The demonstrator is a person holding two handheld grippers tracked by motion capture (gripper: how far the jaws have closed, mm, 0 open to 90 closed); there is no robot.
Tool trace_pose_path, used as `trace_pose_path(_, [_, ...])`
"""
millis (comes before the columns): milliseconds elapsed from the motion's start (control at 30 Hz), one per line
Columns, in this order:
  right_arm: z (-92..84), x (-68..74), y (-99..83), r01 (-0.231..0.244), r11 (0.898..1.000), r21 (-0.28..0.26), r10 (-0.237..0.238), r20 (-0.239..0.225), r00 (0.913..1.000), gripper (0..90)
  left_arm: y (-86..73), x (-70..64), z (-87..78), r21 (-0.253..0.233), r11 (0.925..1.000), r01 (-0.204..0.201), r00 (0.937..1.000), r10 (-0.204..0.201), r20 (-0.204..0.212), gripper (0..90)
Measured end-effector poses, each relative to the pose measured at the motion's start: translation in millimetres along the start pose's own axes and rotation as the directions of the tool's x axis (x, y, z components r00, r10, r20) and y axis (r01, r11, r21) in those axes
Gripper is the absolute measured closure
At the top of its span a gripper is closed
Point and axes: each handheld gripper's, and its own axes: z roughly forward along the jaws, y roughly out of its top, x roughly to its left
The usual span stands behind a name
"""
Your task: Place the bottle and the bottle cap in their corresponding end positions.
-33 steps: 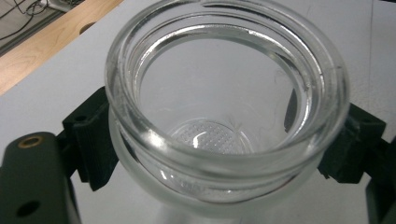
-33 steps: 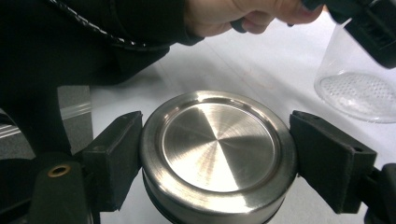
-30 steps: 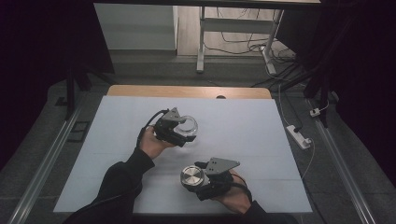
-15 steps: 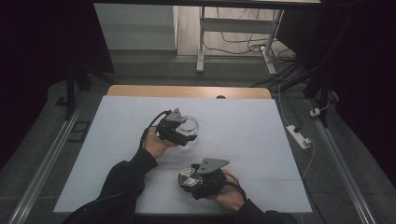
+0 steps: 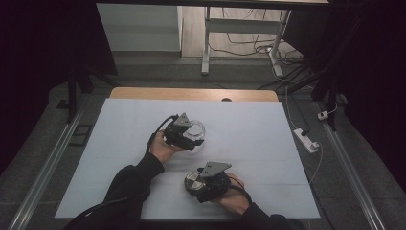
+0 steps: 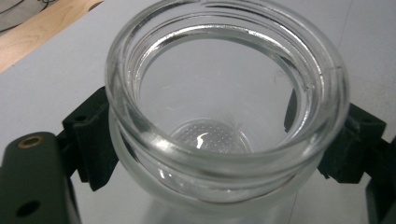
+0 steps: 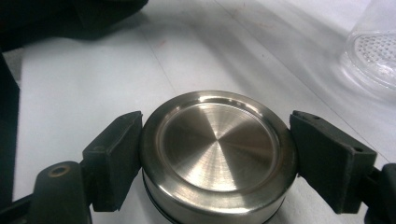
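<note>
A clear glass jar [image 6: 224,121] with no lid is clamped just below its threaded rim by my left gripper [image 6: 224,144], whose black pads press on both sides. From above, the jar [image 5: 196,132] and left gripper [image 5: 184,134] sit near the middle of the white table. My right gripper [image 7: 217,158] is shut on a round brushed-steel lid [image 7: 217,151], held flat side up close over the table. That lid [image 5: 193,181] and right gripper [image 5: 207,183] are nearer the front edge, right of the left forearm. The jar's base [image 7: 373,51] shows at the top right of the right gripper view.
The white table top [image 5: 119,143] has a bare wooden strip [image 5: 191,93] along its far edge. A white power strip [image 5: 306,140] lies on the floor to the right. A metal stand [image 5: 206,43] and cables are beyond the table.
Both hands have sunk a little toward the table. The right gripper with the lid has drifted toward the front edge. Both grips are unchanged.
</note>
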Motion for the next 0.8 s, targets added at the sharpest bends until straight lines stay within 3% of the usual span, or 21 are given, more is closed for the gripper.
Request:
trace_pose_path(300, [5.8, 1.1, -3.1, 0.025, 0.998, 0.053, -0.026, 0.015, 0.9996, 19.4, -3.0, -1.1, 7.4, 0.036, 0.9992, -0.019, 0.9998, 0.019, 0.000, 15.1])
trace_pose_path(500, [6.1, -0.1, -2.7, 0.023, 0.998, 0.059, -0.024, 0.009, 0.9997, 19.2, -6.9, 5.4, 8.2, 0.021, 0.9992, 0.035, 0.9989, -0.035, 0.029, 15.0])
trace_pose_path(800, [4.7, 1.4, -0.3, 0.015, 0.998, 0.055, -0.016, 0.023, 0.9996, 17.7, -8.9, 6.3, 8.6, 0.006, 0.9992, 0.041, 0.9984, -0.041, 0.038, 14.5])
